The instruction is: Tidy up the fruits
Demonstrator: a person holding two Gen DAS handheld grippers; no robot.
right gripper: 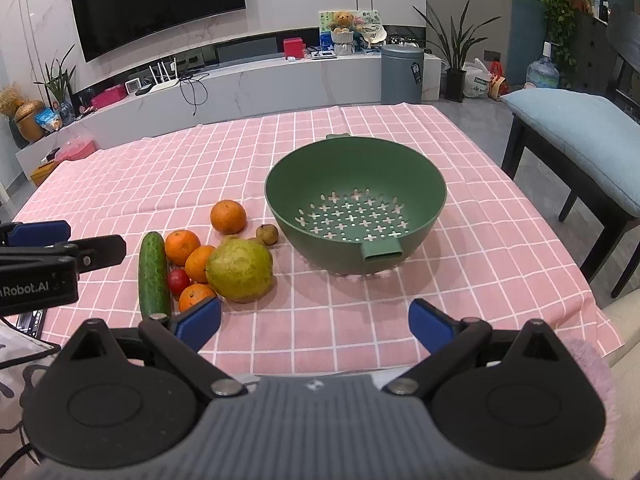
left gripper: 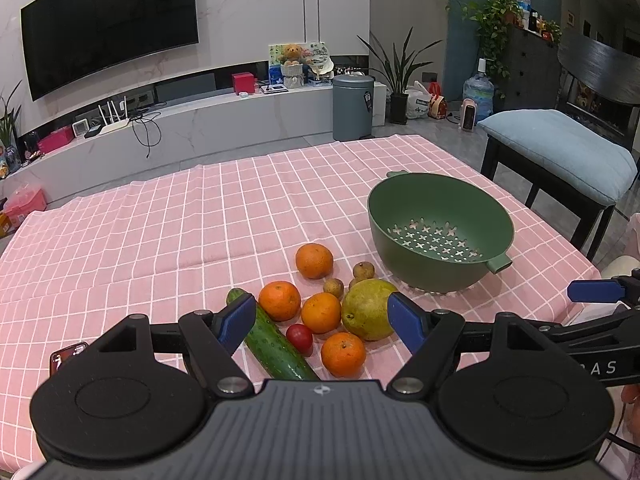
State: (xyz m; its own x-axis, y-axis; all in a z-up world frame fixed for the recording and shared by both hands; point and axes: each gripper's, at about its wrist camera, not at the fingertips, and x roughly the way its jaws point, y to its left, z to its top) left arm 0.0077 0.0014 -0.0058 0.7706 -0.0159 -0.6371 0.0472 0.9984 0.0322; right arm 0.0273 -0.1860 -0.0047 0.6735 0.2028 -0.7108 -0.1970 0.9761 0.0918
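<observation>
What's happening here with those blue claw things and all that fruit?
A person holds a two-finger gripper in each hand, about to sort produce. The left gripper and the right gripper are open and hold nothing. The oranges, a green pear, a cucumber and a small tomato lie on the pink cloth, beside a green colander with nothing in it.
</observation>
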